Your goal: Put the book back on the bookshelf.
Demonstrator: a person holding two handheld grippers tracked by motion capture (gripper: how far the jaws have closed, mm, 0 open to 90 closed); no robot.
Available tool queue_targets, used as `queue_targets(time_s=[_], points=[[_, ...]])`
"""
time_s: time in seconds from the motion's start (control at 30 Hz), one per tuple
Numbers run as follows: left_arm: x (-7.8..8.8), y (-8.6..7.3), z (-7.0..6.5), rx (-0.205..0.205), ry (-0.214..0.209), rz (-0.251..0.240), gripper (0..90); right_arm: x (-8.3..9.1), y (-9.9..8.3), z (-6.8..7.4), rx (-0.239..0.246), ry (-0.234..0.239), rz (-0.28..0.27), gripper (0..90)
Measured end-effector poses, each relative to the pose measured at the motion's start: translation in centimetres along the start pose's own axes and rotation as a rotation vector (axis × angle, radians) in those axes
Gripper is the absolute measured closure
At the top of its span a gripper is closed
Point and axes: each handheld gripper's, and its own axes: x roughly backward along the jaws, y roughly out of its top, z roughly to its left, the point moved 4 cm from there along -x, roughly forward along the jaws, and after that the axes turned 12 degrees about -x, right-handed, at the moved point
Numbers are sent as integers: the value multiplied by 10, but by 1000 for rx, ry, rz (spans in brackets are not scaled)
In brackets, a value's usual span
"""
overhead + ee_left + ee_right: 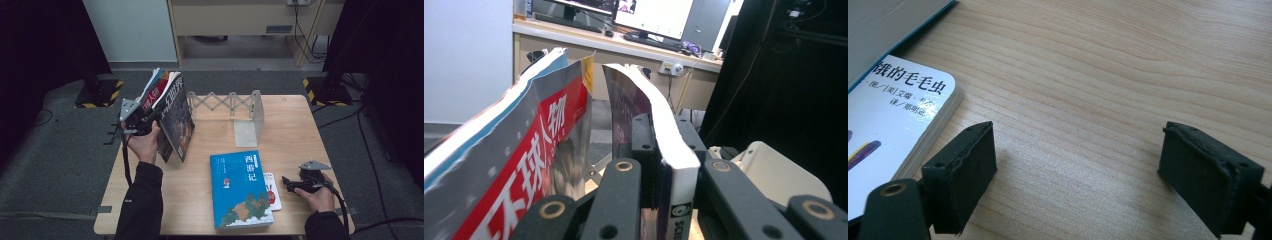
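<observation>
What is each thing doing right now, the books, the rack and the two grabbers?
Left gripper: shut on dark book.
Dark book: held up, tilted.
Red magazine: leaning beside it.
Blue book: lying flat, closed.
Small white book: flat, partly under the blue book.
Rack: stretched out, empty.
Right gripper: open, holding nothing.

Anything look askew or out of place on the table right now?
Yes: the magazines in the left gripper lean and fan apart at the top, outside the metal book rack. The small white book lies partly under the blue book.

Dim, soft overhead light; blurred foreground.
</observation>
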Motion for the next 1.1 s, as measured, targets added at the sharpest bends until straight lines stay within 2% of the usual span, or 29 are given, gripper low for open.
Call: queue_targets(time_s=[0.03,0.07,0.1,0.23,0.4,0.5,0.77,0.93,1.1], points=[[0,0,0,0,0,0,824,0,0,0,0,0,0,150],[-6,-1,3,-4,21,1,824,0,0,0,1,0,0,151],[-6,-1,3,-4,21,1,823,0,0,0,1,0,0,151],[-11,-2,11,-1,71,-18,823,0,0,0,2,0,-3,149],[-15,-5,17,-30,110,-9,823,0,0,0,2,0,-3,148],[-16,-6,20,-15,128,-23,823,0,0,0,1,-1,-4,147],[-24,-4,17,-44,153,-51,823,-1,0,-1,4,1,-7,146],[-23,-7,18,-70,157,-51,822,-1,0,0,2,3,-7,146],[-18,-11,17,-101,150,-17,820,0,0,0,2,2,-7,146]])
